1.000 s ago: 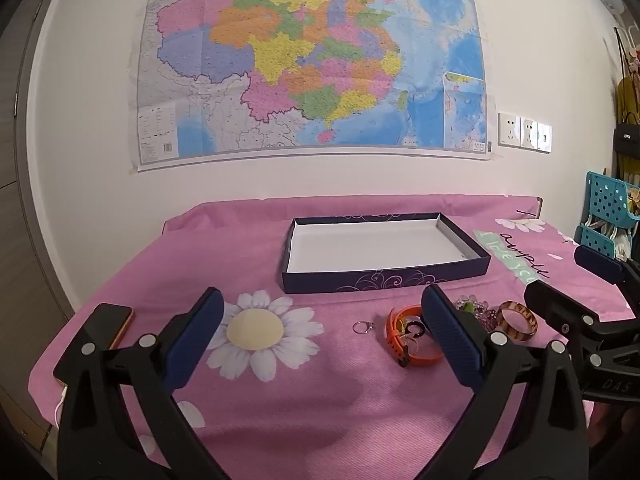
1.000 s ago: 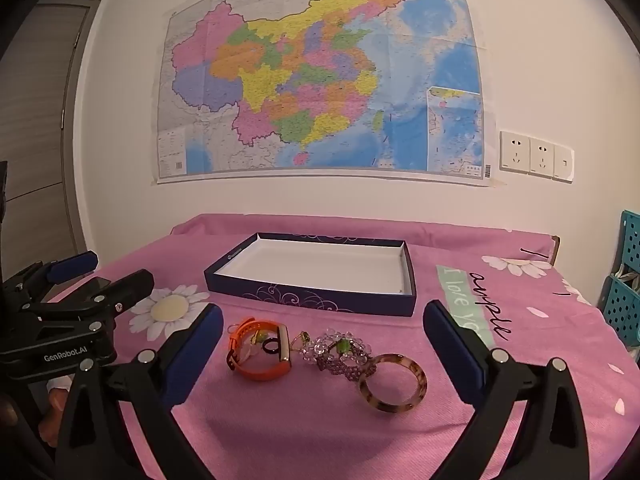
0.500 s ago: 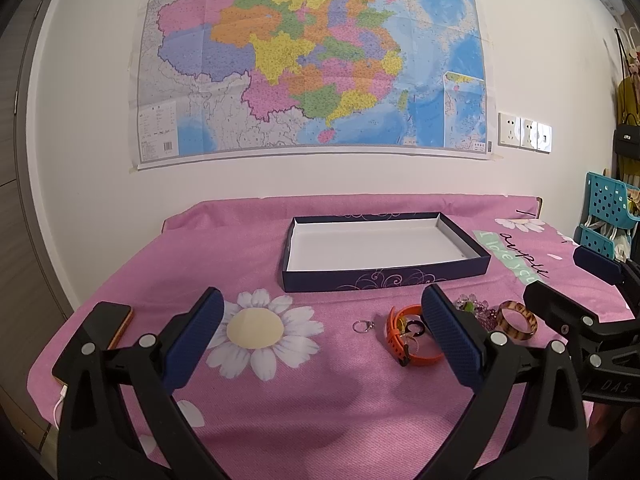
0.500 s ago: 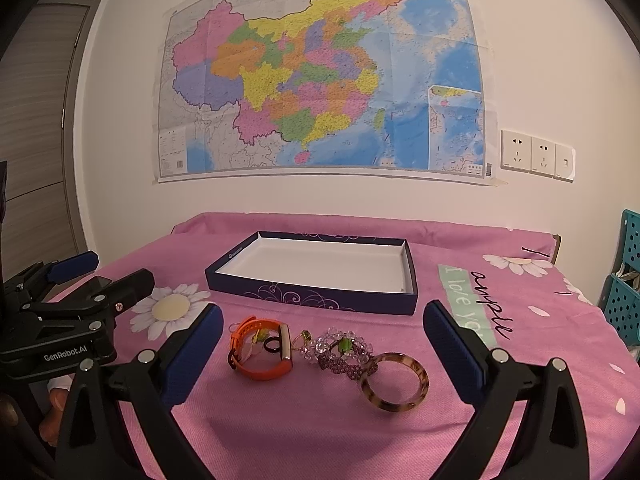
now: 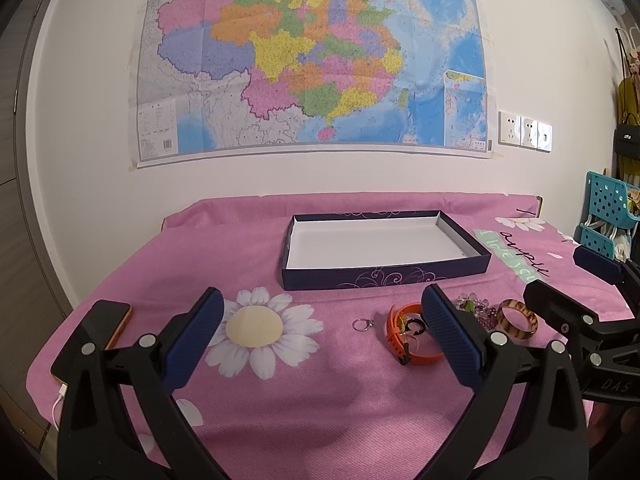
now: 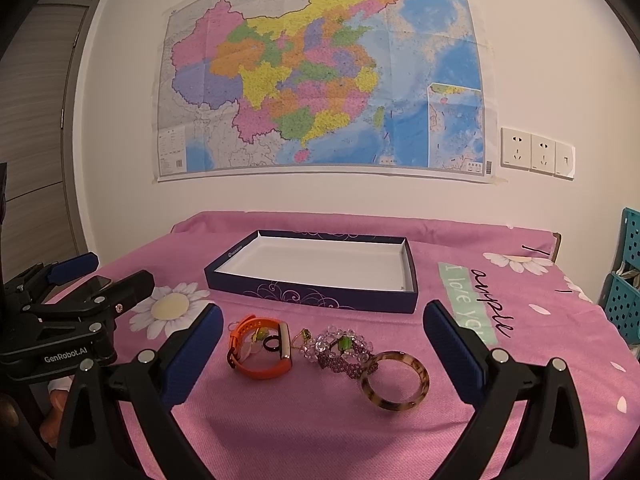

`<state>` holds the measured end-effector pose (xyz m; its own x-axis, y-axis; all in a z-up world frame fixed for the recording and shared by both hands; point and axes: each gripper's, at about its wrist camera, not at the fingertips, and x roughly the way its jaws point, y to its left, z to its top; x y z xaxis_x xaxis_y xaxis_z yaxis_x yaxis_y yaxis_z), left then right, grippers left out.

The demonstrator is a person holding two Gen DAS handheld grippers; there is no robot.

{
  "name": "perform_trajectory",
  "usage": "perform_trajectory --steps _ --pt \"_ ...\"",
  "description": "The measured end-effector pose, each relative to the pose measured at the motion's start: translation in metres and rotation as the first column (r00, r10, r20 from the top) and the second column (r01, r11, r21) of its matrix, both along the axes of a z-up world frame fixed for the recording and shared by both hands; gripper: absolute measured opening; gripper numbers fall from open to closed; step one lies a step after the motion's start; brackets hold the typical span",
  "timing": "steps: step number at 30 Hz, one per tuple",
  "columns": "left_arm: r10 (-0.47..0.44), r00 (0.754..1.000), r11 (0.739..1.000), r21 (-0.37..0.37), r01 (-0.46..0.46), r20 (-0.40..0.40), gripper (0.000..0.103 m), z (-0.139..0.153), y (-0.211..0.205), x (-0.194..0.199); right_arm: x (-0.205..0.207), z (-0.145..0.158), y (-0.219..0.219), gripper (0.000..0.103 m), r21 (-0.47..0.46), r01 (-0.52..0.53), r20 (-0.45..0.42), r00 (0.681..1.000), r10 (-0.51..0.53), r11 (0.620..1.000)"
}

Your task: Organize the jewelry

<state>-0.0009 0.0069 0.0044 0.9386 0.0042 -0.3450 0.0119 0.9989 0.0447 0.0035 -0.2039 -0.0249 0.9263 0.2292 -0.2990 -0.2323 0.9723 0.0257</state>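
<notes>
One pink cloth point(image 6: 320, 432) covers the table; one dark shallow box point(image 6: 312, 294) sits mid-table; left gripper point(image 5: 320, 332) and right gripper point(image 6: 322, 340) both spread wide, holding nothing; near the box's front: one orange band point(image 6: 262, 370), one beaded bracelet point(image 6: 344, 354), one tortoiseshell bangle point(image 6: 396, 380), one small ring point(image 5: 362, 324); tiny pieces inside the band are unclear.

Soft, even indoor light on my feeds, warm cast, faint shadows under the jaws on the table point(image 5: 328, 408), heavy fisheye bending (dark vignette at the corners), wall map point(image 6: 320, 76) sharp, no glare.
</notes>
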Motion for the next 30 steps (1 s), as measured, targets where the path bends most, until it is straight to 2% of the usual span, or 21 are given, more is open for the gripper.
perform_trajectory --steps 30 --pt "-0.002 1.000 1.000 -0.001 0.002 -0.006 0.098 -0.0066 -0.0028 0.0020 0.0001 0.0006 -0.0007 0.097 0.001 0.004 0.000 1.000 -0.004 1.000"
